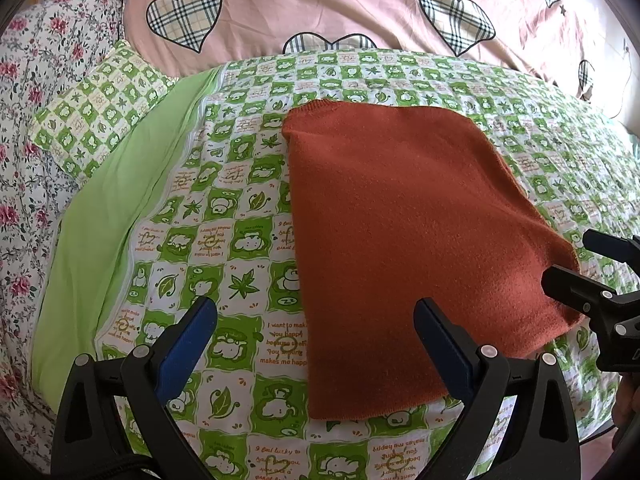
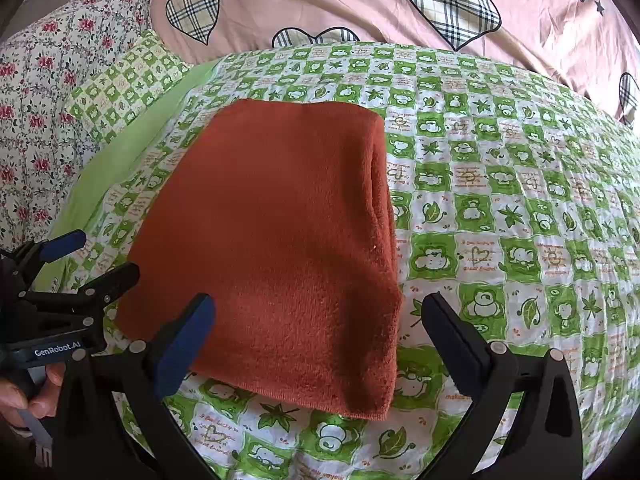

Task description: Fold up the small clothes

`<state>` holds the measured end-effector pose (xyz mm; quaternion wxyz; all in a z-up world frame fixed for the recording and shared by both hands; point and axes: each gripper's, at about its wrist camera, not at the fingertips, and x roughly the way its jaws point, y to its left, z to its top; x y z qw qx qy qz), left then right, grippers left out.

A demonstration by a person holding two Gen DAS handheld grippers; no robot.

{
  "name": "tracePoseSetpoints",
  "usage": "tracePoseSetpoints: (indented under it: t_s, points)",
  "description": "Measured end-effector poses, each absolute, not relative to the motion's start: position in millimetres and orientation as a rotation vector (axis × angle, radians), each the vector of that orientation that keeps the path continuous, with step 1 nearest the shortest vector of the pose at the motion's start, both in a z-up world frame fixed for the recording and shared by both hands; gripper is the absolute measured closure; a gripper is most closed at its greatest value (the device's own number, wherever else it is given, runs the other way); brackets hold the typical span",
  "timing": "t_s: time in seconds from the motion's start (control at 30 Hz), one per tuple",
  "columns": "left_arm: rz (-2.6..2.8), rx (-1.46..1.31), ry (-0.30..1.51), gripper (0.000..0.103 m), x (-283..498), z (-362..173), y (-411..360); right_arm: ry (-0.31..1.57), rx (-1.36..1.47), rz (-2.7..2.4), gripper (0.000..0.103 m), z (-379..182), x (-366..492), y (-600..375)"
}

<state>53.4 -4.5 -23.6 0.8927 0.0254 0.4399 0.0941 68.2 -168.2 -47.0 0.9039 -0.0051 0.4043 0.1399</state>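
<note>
Left wrist view looks down on a rust-orange knitted garment folded into a rough rectangle [image 1: 404, 232], lying flat on a bedsheet of green and white checks printed with cartoon bears and leaves [image 1: 224, 240]. The left gripper [image 1: 316, 316] hangs above the near edge of the garment with its blue-padded jaws spread wide and nothing between them; its right finger sits over the cloth, its left over bare sheet. At the right edge the right gripper [image 1: 568, 260] shows with its black fingers apart, close to the garment's right corner. A matching checked pillow [image 1: 96, 116] lies on the far left beside a plain light-green strip of fabric [image 1: 100, 216], and a pink duvet with plaid hearts [image 1: 320, 4] lies behind. Right wrist view shows the same garment [image 2: 272, 248], its doubled layers visible along the right side. The right gripper [image 2: 320, 308] is spread open over the garment's near edge, empty. The left gripper [image 2: 96, 256] stands open at the left, just beside the cloth, held by a hand [image 2: 32, 392].
</note>
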Motion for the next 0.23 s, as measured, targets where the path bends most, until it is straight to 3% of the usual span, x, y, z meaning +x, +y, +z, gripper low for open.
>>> tracePoseSetpoints:
  t_s: [0.23]
  points:
    - [0.202, 0.047, 0.911, 0.004, 51.4, -24.2, -5.3, 0.832, -0.011, 0.303, 0.0, -47.0, 70.2, -165.8]
